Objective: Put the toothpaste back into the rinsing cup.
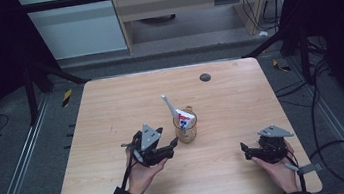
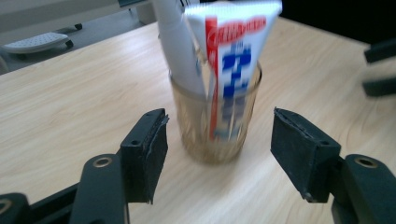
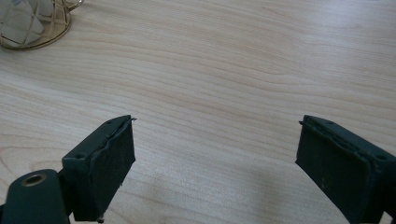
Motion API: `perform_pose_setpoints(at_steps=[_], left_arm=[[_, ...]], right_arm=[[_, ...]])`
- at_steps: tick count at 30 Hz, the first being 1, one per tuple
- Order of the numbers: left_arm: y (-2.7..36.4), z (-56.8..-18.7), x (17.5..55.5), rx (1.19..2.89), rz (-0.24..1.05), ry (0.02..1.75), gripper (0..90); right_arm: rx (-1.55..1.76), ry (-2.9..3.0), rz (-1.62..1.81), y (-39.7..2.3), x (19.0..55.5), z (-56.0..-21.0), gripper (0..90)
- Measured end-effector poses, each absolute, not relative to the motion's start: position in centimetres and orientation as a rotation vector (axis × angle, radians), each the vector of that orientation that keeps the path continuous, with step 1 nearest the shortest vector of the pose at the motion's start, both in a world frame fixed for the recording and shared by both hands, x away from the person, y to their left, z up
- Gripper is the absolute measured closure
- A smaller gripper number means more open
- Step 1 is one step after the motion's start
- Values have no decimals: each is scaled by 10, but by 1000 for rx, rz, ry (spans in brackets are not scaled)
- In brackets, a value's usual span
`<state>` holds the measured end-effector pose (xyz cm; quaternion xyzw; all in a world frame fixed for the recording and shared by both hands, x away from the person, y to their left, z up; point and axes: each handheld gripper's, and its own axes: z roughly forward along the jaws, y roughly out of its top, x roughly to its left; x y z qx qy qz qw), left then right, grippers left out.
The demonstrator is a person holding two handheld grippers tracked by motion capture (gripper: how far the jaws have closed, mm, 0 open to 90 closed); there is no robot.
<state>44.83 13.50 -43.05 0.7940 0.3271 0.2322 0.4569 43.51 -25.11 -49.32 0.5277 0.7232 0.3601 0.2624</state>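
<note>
Left gripper (image 1: 175,142) sits just left of the glass cup (image 1: 186,129), jaws spread wide, nothing pinched; in the left gripper view the cup (image 2: 215,125) stands ahead of the gap, clear of both pads; cup is upright near the middle of the wooden table (image 1: 111,110), holding a toothpaste tube (image 1: 185,120) and a white toothbrush (image 1: 168,105); right gripper (image 1: 244,151) well apart at the table's right, jaws spread over bare wood, empty.

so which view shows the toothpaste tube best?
Left gripper view: the toothpaste tube stands close up in the glass, its red and blue print showing, slightly blurred. High view shows it small. Right gripper view catches just the glass base.
</note>
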Motion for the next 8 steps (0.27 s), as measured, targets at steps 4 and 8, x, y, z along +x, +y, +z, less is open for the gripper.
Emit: perform_pose_setpoints(at_steps=[4,8], left_arm=[[161,-441,439,1964,570,841,330],[188,-452,437,1937,524,938,312]], right_arm=[[1433,1950,965,-252,434,-493,112],[1445,1951,961,-252,434,-493,108]])
